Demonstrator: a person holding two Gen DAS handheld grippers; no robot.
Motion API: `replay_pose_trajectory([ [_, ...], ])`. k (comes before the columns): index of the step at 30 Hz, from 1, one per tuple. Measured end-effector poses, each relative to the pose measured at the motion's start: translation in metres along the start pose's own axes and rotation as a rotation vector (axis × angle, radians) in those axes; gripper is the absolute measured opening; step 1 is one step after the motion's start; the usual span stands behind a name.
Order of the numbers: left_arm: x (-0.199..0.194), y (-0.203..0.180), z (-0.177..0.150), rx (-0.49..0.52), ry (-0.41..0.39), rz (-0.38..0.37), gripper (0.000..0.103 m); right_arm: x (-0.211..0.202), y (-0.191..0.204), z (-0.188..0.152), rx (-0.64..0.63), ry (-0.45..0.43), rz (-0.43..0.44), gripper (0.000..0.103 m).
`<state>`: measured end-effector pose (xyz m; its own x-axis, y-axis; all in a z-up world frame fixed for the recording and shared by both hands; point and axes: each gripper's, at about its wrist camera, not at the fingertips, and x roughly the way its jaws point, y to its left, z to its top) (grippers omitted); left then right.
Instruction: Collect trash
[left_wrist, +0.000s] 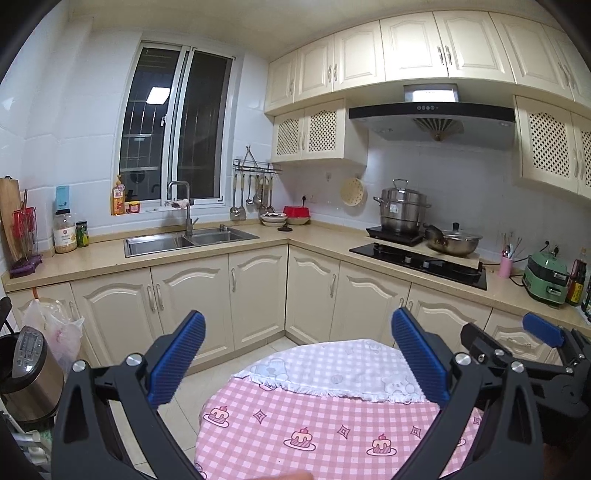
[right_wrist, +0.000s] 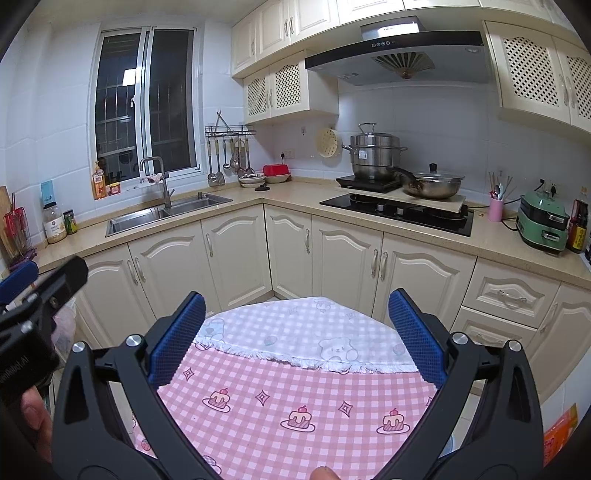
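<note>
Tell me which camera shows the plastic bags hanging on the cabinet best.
The left wrist view: the plastic bags hang in plain sight beside the rice cooker. In the right wrist view the left gripper mostly hides them.

A home kitchen: cream cabinets (left_wrist: 255, 295) run along an L-shaped counter (left_wrist: 317, 236) with a steel double sink (left_wrist: 188, 240) under the window (left_wrist: 177, 136), a range hood (left_wrist: 432, 114) above the gas hob (left_wrist: 417, 260), a steamer pot (left_wrist: 400, 208), and hanging ladles (left_wrist: 255, 192).
</note>
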<state>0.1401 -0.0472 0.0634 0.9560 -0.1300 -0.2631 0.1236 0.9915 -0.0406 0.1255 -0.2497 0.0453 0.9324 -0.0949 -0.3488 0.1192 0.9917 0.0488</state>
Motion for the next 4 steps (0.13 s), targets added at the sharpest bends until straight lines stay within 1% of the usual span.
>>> replay_pose_trajectory([
  [4, 0.0, -0.0017, -0.0011, 0.007, -0.003, 0.016, 0.099, -0.0006, 0.0018, 0.0004, 0.0, -0.004, -0.003, 0.097],
])
